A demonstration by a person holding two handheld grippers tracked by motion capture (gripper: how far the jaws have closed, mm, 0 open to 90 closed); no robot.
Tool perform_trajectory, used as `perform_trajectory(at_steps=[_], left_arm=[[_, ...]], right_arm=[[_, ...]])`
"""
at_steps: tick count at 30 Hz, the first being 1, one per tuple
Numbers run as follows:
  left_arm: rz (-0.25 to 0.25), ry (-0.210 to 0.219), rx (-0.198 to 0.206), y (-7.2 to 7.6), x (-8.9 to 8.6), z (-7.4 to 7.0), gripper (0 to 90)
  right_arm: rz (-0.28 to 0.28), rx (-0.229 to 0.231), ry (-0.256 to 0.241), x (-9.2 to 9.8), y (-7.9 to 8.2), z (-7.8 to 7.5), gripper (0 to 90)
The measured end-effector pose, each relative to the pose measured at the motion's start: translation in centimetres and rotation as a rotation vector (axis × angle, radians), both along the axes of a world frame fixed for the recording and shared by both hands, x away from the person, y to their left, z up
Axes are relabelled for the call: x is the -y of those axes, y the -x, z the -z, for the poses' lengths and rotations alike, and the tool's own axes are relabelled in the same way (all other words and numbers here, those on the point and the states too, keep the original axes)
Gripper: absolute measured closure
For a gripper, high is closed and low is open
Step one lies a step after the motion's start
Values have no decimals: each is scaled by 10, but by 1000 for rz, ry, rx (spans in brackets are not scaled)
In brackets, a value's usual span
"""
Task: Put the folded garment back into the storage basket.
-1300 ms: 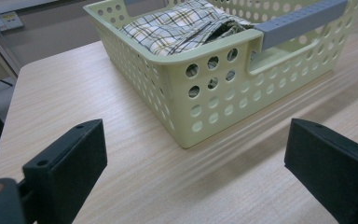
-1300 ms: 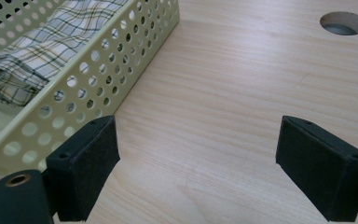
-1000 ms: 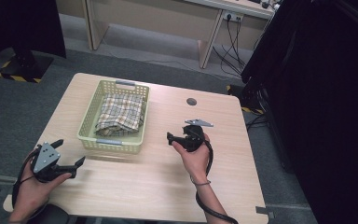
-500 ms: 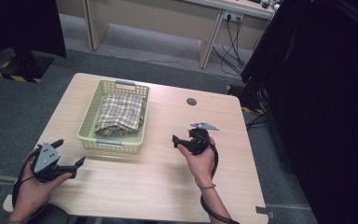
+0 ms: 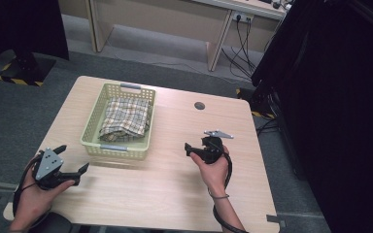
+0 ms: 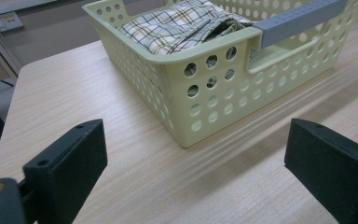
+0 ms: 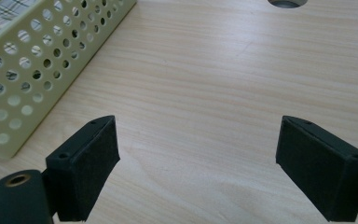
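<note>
A folded plaid cloth lay in a pale green basket at the tabletop's ten o'clock. Both tongs, left and right, gaped wide, holding nothing.

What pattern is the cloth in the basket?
Plaid, cream with dark and yellowish lines. The cloth shows best in the left gripper view.

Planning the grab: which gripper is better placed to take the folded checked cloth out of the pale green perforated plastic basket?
Probably the left gripper: its open jaws face the pale green perforated plastic basket and folded checked cloth. The right gripper, also open, looks at bare wooden table beside the basket.
</note>
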State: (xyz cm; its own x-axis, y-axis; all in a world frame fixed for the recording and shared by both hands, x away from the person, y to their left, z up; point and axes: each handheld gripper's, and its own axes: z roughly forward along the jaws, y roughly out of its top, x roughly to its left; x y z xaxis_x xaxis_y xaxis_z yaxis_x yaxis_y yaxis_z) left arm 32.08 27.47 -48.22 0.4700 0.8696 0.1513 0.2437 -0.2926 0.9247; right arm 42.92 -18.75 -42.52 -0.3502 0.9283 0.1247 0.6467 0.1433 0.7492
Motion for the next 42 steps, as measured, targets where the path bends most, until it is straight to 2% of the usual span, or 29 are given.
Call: perform_trajectory(at_steps=[26, 42], left_arm=[[-1, -2, -1, 0, 0, 0, 52], [-3, -4, -1, 0, 0, 0, 52]], right_arm=[[49, 15, -12, 23, 7, 9, 142], [74, 41, -12, 37, 14, 11, 145]])
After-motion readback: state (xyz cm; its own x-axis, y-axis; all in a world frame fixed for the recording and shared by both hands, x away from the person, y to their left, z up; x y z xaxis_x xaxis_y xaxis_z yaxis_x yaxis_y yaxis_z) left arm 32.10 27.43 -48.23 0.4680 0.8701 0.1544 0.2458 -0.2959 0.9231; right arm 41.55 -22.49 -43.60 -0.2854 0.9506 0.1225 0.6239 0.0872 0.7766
